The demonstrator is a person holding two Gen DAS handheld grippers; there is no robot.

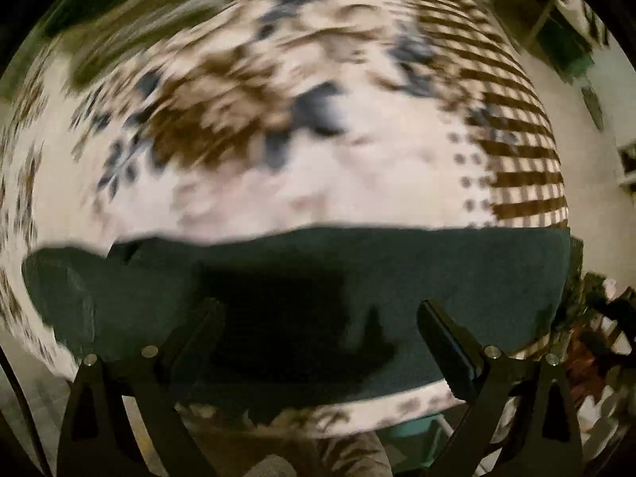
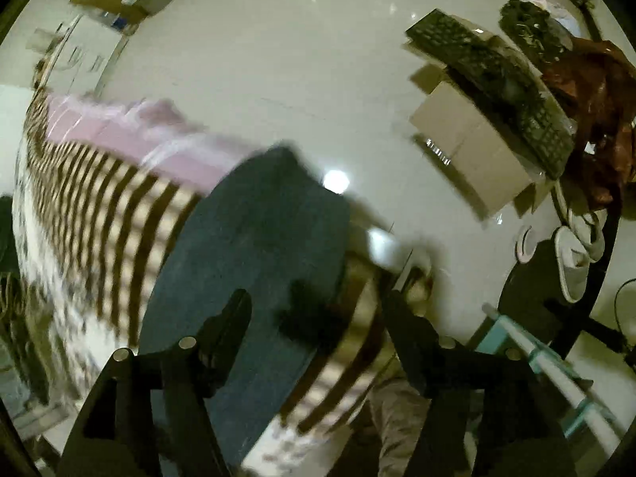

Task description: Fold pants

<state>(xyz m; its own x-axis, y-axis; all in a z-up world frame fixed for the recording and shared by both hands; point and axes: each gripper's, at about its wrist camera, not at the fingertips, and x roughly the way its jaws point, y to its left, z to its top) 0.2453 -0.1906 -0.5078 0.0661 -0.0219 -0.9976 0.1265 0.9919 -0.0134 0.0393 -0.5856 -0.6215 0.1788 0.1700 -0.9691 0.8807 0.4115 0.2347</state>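
Patterned bedspread lies under your dark pants, spread flat for folding; left claw and right claw are wide, holding nothing.

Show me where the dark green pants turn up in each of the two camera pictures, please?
Left wrist view: the dark green pants lie as a wide band across the lower middle, just ahead of the open left tongs.
Right wrist view: the pants run slantwise through the lower centre, between the fingers of the open right tongs.
Shared landmark: the brown-striped edge of the patterned cloth under them.
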